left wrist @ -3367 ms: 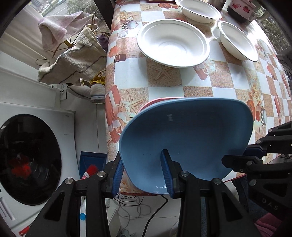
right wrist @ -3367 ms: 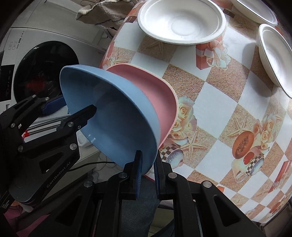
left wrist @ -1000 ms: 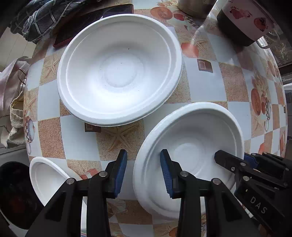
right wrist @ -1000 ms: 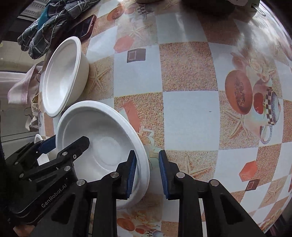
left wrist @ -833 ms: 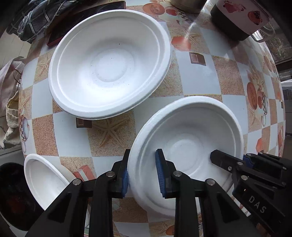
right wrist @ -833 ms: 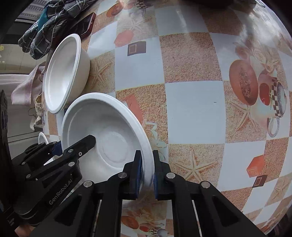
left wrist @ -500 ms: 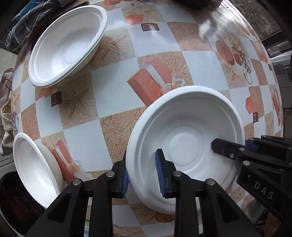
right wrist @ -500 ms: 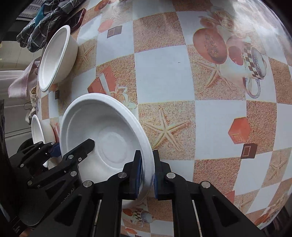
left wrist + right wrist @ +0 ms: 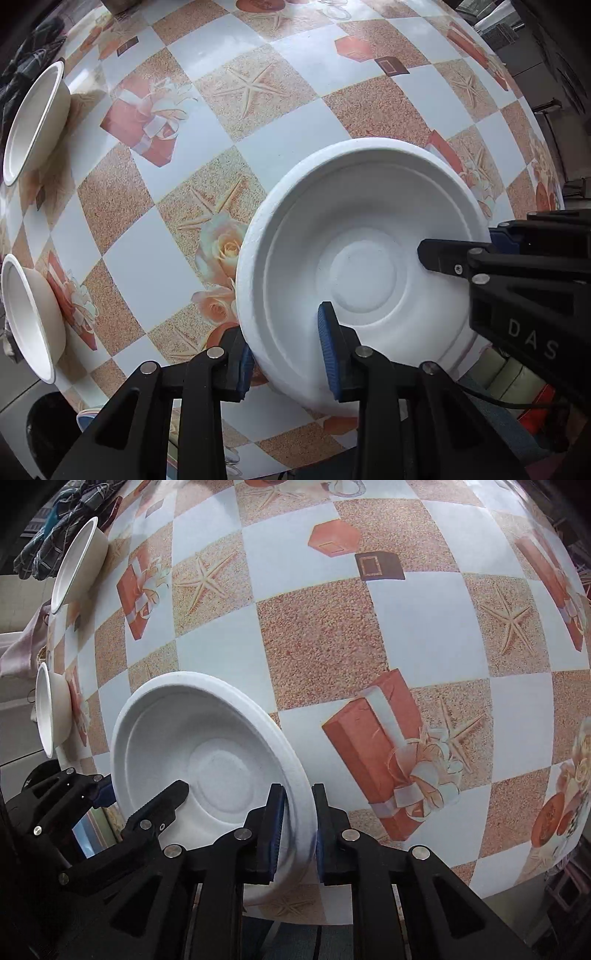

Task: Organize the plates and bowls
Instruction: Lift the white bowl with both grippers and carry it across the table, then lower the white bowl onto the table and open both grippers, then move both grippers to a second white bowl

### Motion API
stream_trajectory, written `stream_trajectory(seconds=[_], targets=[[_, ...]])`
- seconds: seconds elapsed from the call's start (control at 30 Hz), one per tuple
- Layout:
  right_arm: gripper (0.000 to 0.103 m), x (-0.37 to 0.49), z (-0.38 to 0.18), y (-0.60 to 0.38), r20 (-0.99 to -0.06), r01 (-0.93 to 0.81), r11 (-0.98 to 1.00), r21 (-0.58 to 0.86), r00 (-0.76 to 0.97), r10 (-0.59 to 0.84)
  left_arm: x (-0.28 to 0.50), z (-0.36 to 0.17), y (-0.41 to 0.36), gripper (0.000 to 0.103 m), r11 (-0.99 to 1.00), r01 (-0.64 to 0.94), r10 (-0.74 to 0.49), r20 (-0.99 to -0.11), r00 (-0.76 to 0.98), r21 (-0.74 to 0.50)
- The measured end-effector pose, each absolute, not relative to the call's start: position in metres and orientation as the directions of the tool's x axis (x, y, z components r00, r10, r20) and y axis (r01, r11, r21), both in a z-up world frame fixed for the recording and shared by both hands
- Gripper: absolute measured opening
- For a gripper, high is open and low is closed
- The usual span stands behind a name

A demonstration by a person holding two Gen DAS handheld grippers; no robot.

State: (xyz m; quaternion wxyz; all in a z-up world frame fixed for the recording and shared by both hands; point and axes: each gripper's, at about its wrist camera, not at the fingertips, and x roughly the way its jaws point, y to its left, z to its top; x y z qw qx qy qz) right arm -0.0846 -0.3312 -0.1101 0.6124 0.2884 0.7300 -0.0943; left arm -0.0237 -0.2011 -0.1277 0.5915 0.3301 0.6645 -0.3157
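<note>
Patterned tablecloth (image 9: 207, 55), plaid cloth (image 9: 55, 520)

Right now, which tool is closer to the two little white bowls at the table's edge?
Left. The left tool grips the big white plate on the side toward the little bowls; the right tool grips the far side.

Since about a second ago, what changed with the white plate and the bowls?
Both tools closed on the white plate, the left tool and right tool on opposite rims, and carried it away from the two white bowls, which stayed put on the tablecloth.
</note>
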Motion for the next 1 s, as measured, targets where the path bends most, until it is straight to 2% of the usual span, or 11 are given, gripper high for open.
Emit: stream_trajectory(seconds=[0.17,0.23,0.3,0.4,0.47,0.5,0.77,1.0], targets=[[0.017,-0.110,-0.111,-0.332,-0.945,0.588,0.780,0.213,-0.081,0.318,-0.059,-0.127,-0.214,0.048,0.535,0.843,0.050,-0.995,-0.083,-0.043],[0.017,-0.118,-0.110,-0.336,-0.948,0.605,0.771,0.199,-0.079,0.308,-0.062,-0.120,-0.216,0.062,0.524,0.852,0.043,-0.998,-0.052,-0.022],[0.017,-0.122,-0.108,-0.342,-0.951,0.622,0.759,0.194,-0.070,0.301,-0.051,-0.111,-0.200,0.071,0.517,0.856,0.028,-0.999,-0.026,-0.008],[0.019,-0.125,-0.104,-0.347,-0.952,0.651,0.734,0.196,-0.053,0.302,-0.040,-0.101,-0.186,0.074,0.523,0.852,0.009,-1.000,-0.026,-0.018],[0.059,-0.128,-0.099,-0.354,-0.957,0.658,0.731,0.179,-0.055,0.284,-0.042,-0.093,-0.173,0.076,0.535,0.845,0.000,-1.000,-0.023,-0.019],[0.087,-0.129,-0.095,-0.358,-0.961,0.663,0.727,0.179,-0.042,0.274,-0.045,-0.087,-0.166,0.076,0.541,0.841,-0.004,-1.000,-0.016,-0.016],[0.088,-0.147,-0.068,-0.394,-0.972,0.717,0.676,0.169,0.006,0.237,-0.059,-0.069,-0.102,0.078,0.627,0.777,-0.011,-0.999,-0.046,-0.043],[0.088,-0.125,-0.063,-0.375,-0.973,0.705,0.687,0.176,0.019,0.229,-0.024,-0.050,-0.079,0.078,0.715,0.697,-0.048,-0.998,-0.027,-0.053]])
